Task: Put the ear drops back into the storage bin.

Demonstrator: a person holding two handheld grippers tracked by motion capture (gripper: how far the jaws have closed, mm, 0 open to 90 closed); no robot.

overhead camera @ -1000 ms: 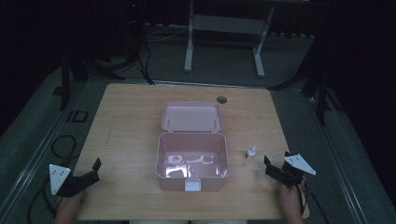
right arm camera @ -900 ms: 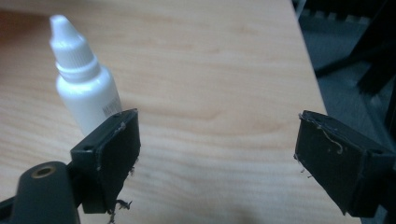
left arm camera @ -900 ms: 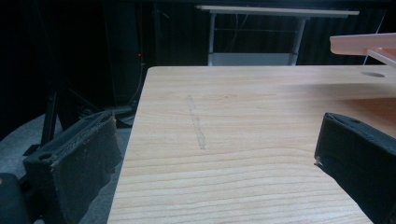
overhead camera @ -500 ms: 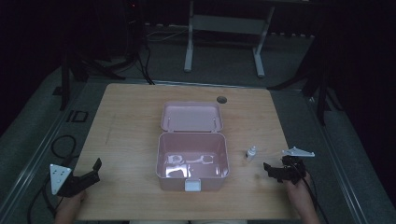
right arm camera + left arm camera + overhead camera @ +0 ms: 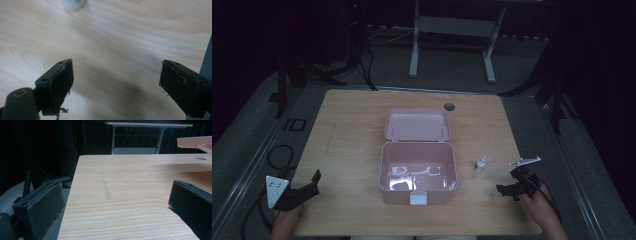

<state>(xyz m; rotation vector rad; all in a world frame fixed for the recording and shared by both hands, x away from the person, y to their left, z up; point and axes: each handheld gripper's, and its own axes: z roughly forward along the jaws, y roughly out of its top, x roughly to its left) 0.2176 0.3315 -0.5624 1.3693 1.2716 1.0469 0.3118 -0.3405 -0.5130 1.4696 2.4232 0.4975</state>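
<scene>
White dropper bottle (image 5: 481, 164) stands upright on the counter (image 5: 352, 130) just right of the open pink box (image 5: 418, 172), my right gripper (image 5: 511, 186) nearby and left gripper (image 5: 307, 189) idle, both jaws open and empty; careless approach could topple it.

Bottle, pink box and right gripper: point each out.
bottle (image 5: 480, 165), high view, its body.
pink box (image 5: 418, 191), high view, front wall.
right gripper (image 5: 506, 190), high view, midway between its fingers.
</scene>
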